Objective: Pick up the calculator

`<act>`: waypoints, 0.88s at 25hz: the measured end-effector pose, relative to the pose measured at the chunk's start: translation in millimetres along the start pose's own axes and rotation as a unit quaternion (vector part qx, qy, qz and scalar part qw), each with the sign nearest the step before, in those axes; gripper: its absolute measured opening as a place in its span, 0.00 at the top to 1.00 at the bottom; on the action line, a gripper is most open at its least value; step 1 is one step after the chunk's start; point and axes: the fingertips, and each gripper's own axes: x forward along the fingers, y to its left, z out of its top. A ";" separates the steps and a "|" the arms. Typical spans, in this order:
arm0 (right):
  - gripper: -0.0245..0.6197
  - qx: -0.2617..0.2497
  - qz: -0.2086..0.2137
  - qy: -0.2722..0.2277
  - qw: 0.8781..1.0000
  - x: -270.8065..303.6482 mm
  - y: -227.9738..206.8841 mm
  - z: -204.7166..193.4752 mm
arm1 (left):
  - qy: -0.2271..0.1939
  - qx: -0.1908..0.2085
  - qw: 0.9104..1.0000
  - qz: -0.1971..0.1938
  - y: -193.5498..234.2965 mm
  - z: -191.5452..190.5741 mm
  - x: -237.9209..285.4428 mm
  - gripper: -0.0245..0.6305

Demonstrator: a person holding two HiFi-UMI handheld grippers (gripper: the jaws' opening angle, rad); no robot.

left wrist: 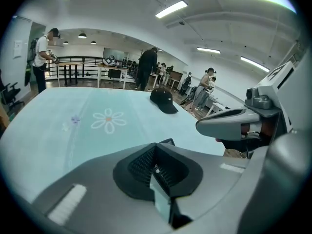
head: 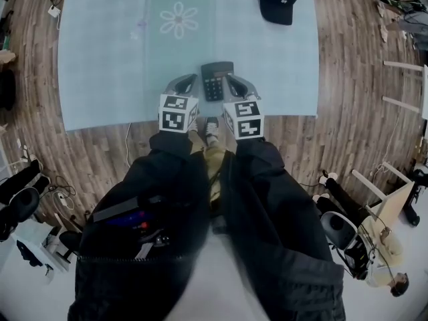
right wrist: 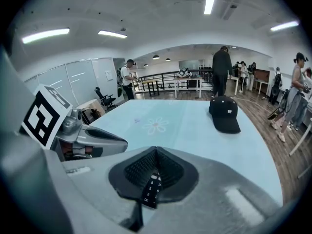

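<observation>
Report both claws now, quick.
Left claw: closed, holding nothing.
Right claw: closed, holding nothing; the calculator is not gripped.

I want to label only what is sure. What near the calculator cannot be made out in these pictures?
- Calculator screen and key print: too small in the head view.
- Its body: the right tool hides all but a strip of keys in the right gripper view; the left tool all but a dark corner in the left gripper view.
- Cap logo: too small to read.
</observation>
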 end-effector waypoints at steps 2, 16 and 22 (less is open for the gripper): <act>0.96 0.005 -0.001 0.011 1.000 8.1 -0.6 -7.8 | 0.011 0.001 1.000 -0.003 3.1 -7.3 9.8 0.96; 0.96 0.032 -0.009 0.040 0.999 25.5 -12.1 -36.4 | 0.054 0.015 0.998 -0.019 20.2 -31.7 56.9 0.91; 0.96 0.050 -0.020 0.044 0.998 17.9 -21.6 -47.7 | 0.069 0.005 0.997 -0.037 23.6 -39.9 79.8 0.78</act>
